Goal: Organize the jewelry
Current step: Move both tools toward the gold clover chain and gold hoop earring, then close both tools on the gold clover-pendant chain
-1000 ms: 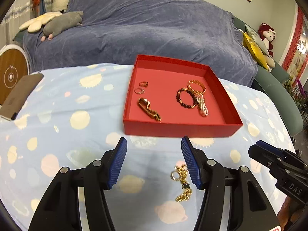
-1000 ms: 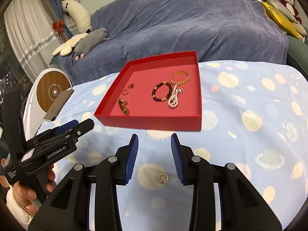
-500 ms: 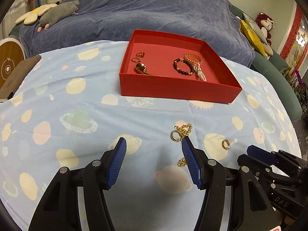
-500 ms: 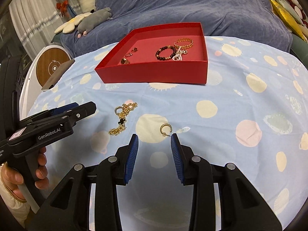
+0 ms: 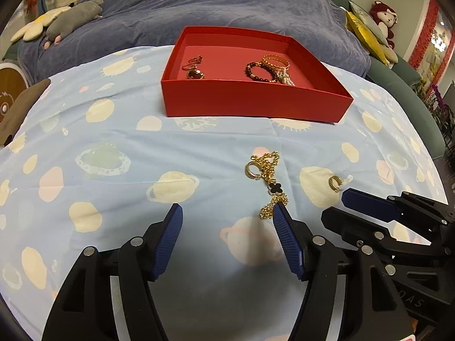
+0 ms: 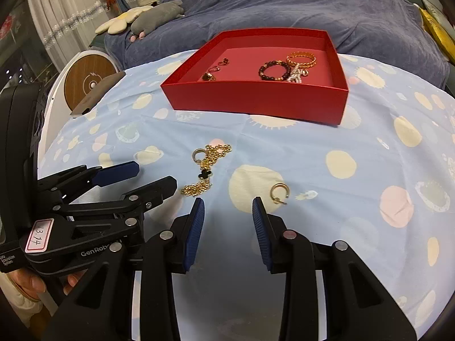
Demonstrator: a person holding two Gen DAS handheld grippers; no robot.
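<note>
From the left wrist view, the left gripper (image 5: pixel 226 213) hangs low over the worktop (image 5: pixel 119 142) with its fingers spread wide and nothing between them. A gold chain bracelet (image 5: pixel 267 182) lies on the planet-print cloth just beyond the right finger, its long axis running near to far, with a round ring clasp at the far left end and a black clover charm at mid-length; its near end reaches the fingertip. A small gold hoop earring (image 5: pixel 335 183) lies to the right of it, apart from the chain, just beyond the blue tip of the right gripper (image 5: pixel 338 207), which comes in from the right. Farther off sits the red tray (image 5: pixel 256 102), holding bead and gold bracelets on the right and small earrings on the left. From the right wrist view, the right gripper (image 6: pixel 228 206) is also spread and empty; the hoop earring (image 6: pixel 279 192) lies just beyond its right finger, opening toward the right. The chain bracelet (image 6: pixel 206 170) lies to the left, between both grippers, and the left gripper (image 6: pixel 155 176) enters from the left, parted. The red tray (image 6: pixel 256 99) stands beyond, with a blue sofa (image 6: pixel 284 2) behind it.
</note>
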